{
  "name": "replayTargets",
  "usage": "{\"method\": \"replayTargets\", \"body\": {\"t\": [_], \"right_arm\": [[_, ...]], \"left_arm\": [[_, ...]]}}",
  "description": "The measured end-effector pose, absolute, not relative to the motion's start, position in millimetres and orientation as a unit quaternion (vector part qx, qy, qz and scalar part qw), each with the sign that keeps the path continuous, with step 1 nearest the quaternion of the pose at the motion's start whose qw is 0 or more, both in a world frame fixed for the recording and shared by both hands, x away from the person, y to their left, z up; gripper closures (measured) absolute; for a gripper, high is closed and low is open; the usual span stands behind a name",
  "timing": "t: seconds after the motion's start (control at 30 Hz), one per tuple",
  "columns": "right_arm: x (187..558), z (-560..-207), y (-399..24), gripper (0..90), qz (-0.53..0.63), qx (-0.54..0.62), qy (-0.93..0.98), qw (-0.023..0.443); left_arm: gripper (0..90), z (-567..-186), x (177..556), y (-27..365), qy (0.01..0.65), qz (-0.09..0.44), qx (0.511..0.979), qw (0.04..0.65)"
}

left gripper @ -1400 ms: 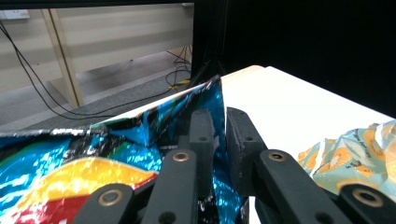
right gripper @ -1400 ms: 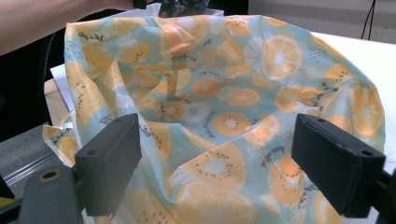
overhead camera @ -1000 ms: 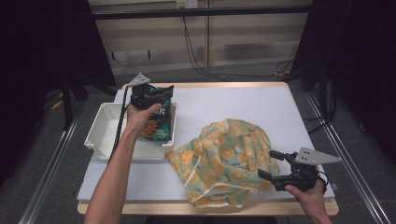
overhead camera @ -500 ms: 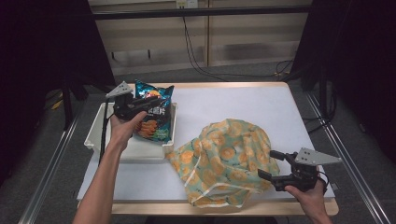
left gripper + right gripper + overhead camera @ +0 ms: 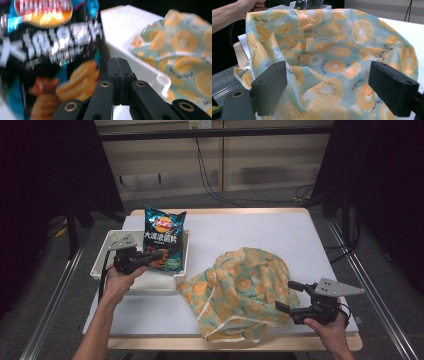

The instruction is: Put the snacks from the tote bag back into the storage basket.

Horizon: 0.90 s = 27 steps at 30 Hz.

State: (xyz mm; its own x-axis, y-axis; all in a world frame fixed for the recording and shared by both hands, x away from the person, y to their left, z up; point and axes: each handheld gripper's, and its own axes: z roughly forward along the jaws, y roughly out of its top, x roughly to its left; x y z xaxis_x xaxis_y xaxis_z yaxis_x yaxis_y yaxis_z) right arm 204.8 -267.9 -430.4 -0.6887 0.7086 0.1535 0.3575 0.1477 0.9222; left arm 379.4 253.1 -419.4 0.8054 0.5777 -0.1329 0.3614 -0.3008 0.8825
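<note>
Item: dark foil crisp packet (image 5: 163, 237), being lifted upright from white plastic tray (image 5: 181, 276); left gripper (image 5: 156, 256) jaws pinching it. Right gripper (image 5: 289, 298) jaws hanging wide beside orange-print cloth bag (image 5: 240, 290). Next, likely: bagging; mouth needs opening.

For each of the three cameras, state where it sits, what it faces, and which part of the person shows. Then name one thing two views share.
High view: above the table, looking down; both forearms show.
Left gripper view: on the left gripper, facing the chip bag; jaws together.
Right gripper view: on the right gripper, facing the cloth bag; jaws apart.
Shared: cloth bag, all three.
</note>
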Motion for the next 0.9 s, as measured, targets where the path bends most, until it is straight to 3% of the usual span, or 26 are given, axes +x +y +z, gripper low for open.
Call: {"method": "replayTargets", "body": {"t": [0.5, 0.9], "right_arm": [[205, -434, -264, 15.1, 0.541, 0.358, 0.745, 0.157], [206, -434, -264, 15.1, 0.542, 0.36, 0.743, 0.158]], "left_arm": [[90.0, -465, 382, 256, 0.324, 0.078, 0.845, 0.418], [90.0, -470, 397, 252, 0.356, 0.077, 0.852, 0.376]]}}
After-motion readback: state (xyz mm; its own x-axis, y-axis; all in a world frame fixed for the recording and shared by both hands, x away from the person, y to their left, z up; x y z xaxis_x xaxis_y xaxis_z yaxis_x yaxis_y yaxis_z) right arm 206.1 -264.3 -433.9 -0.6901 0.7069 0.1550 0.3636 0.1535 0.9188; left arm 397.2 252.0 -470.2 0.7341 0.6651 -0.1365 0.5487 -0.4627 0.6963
